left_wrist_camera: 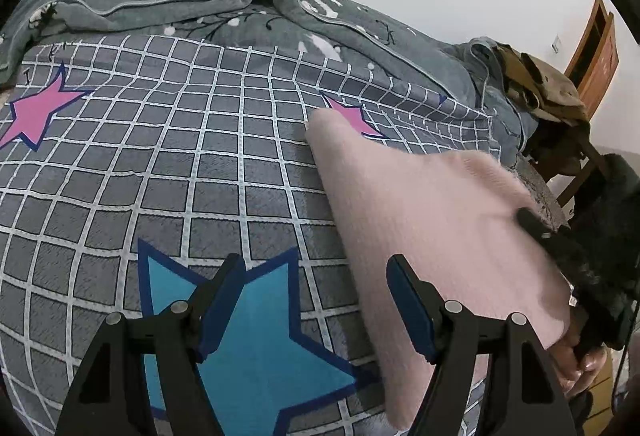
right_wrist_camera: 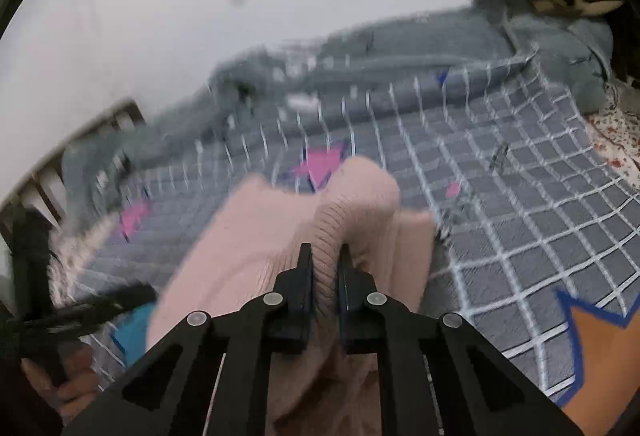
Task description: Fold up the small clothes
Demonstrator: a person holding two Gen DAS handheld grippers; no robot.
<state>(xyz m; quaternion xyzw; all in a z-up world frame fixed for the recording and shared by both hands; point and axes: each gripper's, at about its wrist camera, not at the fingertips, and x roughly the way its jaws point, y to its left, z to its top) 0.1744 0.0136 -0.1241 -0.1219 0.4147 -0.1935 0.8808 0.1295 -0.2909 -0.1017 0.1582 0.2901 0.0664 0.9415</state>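
The pink knit is lying across the checked bedsheet, and in the right wrist view a ribbed fold of it is standing up at about 12 o'clock from your right gripper, which is clenching that fold between its fingers. You are carrying a layer over, so the fold looks mid-way rather than finished. Your left gripper is hanging released, jaws wide, holding nothing, over the blue star, with the knit's edge at its 2 o'clock, just beside the right finger. The grey blanket is bunching at 12 o'clock along the far edge of the bed, well apart. Next, you are likely needing to lay the lifted layer flat on the rest and let go, while the left one pins or squares the near edge.
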